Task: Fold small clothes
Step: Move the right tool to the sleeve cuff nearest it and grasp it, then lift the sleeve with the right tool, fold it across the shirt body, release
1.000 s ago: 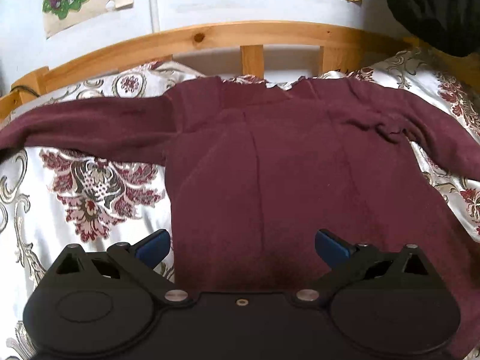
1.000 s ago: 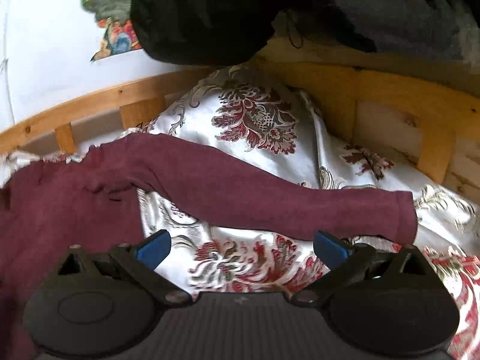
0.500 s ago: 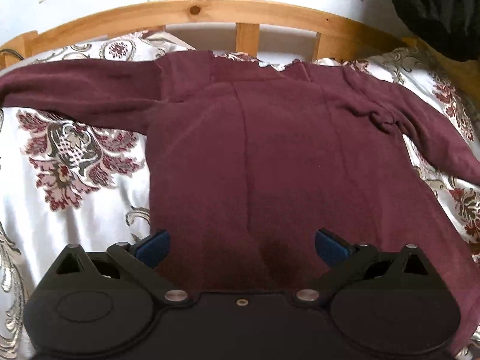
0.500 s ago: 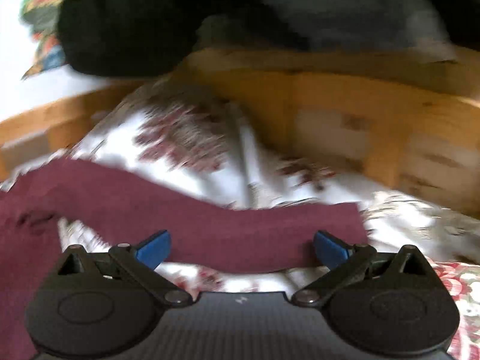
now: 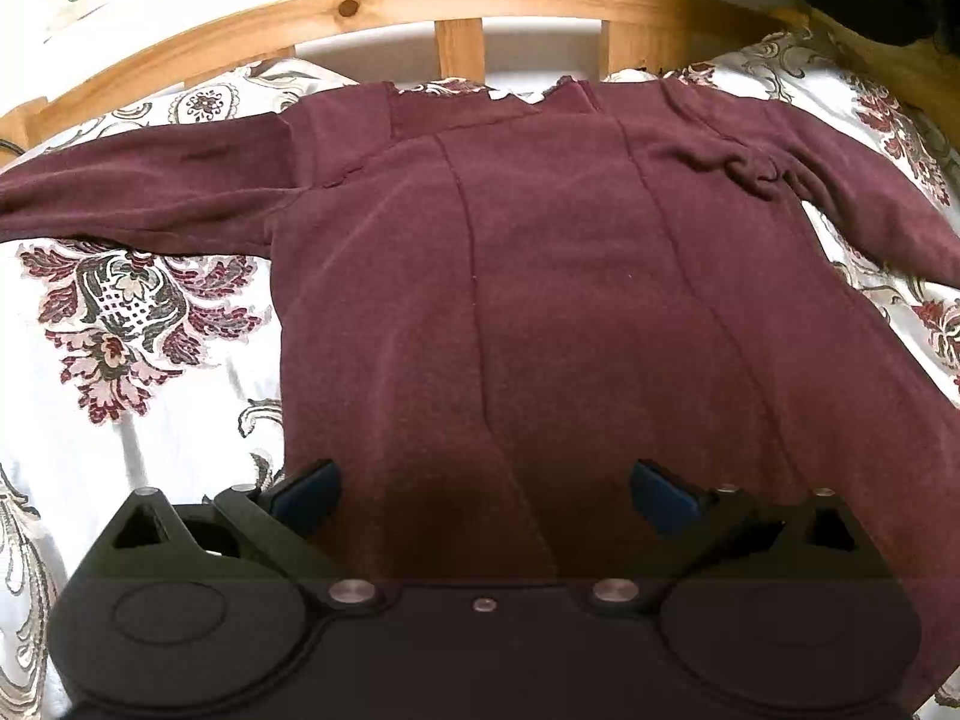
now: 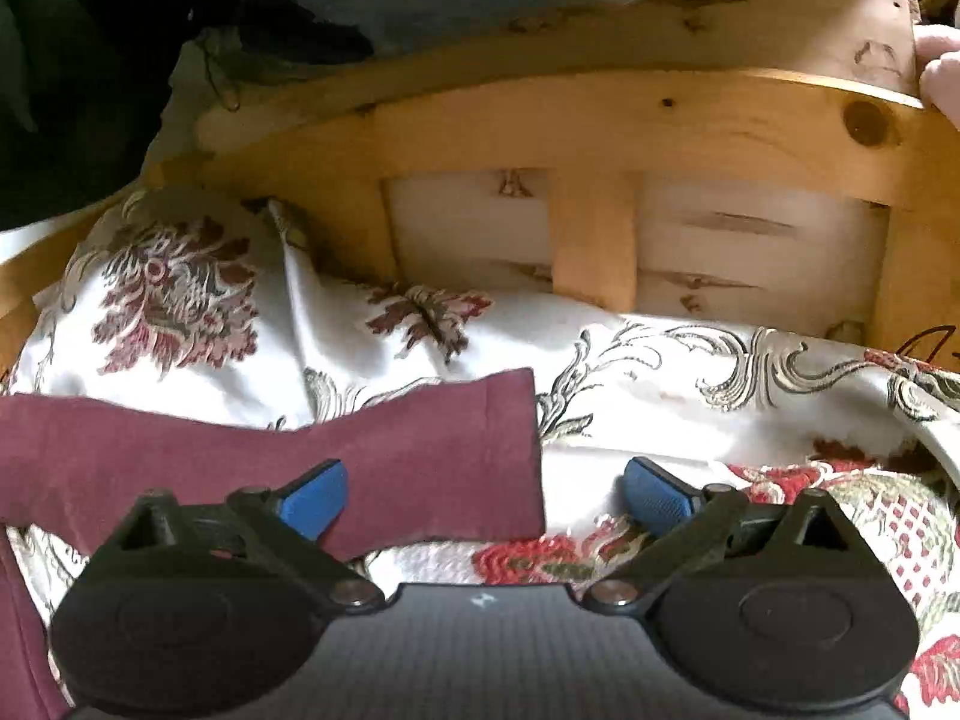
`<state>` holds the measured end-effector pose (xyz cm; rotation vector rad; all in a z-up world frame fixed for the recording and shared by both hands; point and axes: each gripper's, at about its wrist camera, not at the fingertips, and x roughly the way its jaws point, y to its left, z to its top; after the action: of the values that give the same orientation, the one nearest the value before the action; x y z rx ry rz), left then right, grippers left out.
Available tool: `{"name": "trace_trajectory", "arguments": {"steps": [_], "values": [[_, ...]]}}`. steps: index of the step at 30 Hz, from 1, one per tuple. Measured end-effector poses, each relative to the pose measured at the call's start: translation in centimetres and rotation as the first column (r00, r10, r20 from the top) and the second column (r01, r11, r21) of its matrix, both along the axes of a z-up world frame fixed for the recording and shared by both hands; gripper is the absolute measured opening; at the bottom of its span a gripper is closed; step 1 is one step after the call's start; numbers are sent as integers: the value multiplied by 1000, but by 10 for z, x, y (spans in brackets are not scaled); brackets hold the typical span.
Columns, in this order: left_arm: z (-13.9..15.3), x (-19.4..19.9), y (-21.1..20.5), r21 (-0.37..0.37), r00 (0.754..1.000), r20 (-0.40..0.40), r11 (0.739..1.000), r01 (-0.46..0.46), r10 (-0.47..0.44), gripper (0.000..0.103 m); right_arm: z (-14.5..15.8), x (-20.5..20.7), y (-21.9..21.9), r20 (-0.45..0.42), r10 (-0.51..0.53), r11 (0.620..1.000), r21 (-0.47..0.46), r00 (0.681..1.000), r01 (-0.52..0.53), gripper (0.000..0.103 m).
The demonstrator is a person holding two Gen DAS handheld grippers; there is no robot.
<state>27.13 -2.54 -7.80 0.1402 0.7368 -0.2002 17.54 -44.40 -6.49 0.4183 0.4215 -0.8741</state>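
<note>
Now, left to right across the two views.

Left sleeve: spread out to the left over the bedspread [image 5: 132, 420], running off the frame edge in the left wrist view.

Sweater [image 5: 540, 300]: maroon, long-sleeved, laid flat on the floral bedspread, neckline toward the wooden rail [image 5: 456, 6], hem toward the camera; two seams run down the body.

Left gripper [image 5: 485, 489]: low over the hem part of the sweater, jaws spread wide, holding nothing; both blue pads [image 5: 309, 489] lie over the maroon cloth, the left one close to its left edge. Whether they touch the cloth cannot be told.

Right sleeve: bunched in a small wrinkle at the shoulder, then slanting away to the right over the bedspread.

Cuff [image 6: 480, 450]: in the right wrist view, the sleeve end lies flat on the bedspread, its open edge facing right.

Right gripper [image 6: 485, 495]: jaws spread wide, holding nothing; its left pad is over the cuff, its right pad over bare bedspread just past the cuff's edge.

Headboard [image 6: 600, 126]: pale knotty wood with slats, behind the bedspread.

Dark clothes [image 6: 240, 0]: heaped above the headboard, top left.

Fingers [image 6: 942, 72]: a person's, at the far right edge beside the wood.
</note>
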Motion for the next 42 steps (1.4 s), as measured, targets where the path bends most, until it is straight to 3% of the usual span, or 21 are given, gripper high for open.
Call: {"name": "trace_trajectory", "arguments": {"steps": [5,7,8,10,12,18,22,27,32,34,38,42], "values": [[2,-1,1,0,1000,7,1000,-5,5,102,-4,0,-4,38,12,1000,20,999,-13,75],[2,-1,0,-5,1000,6,1000,-6,6,102,-2,1,-4,48,27,999,17,998,-28,55],[2,-1,0,-7,1000,6,1000,-9,9,102,-1,2,-4,52,31,999,15,998,-32,52],[3,-1,0,-7,1000,5,1000,-16,17,102,1,4,-3,67,44,999,9,997,-45,34],[4,0,1,-4,1000,6,1000,-23,23,102,3,5,-1,82,58,998,-12,995,-58,28],[9,2,6,-13,998,13,998,-55,55,102,16,2,13,133,92,992,-101,987,-79,23],[13,4,8,23,997,16,996,-82,82,102,28,6,25,145,131,983,-147,981,-110,21],[27,0,15,16,994,42,995,-102,101,102,52,16,60,132,237,940,-283,962,-193,21],[38,-3,25,-33,991,54,992,-120,121,102,79,27,114,132,396,861,-398,909,-317,20],[40,-2,29,-46,989,52,990,-136,138,102,85,32,143,115,477,806,-453,871,-382,20],[41,-1,37,-74,982,46,981,-181,184,102,90,37,200,50,640,662,-544,767,-517,20],[42,2,49,-107,971,34,966,-233,238,102,80,34,251,-46,772,502,-570,634,-651,19]]}}
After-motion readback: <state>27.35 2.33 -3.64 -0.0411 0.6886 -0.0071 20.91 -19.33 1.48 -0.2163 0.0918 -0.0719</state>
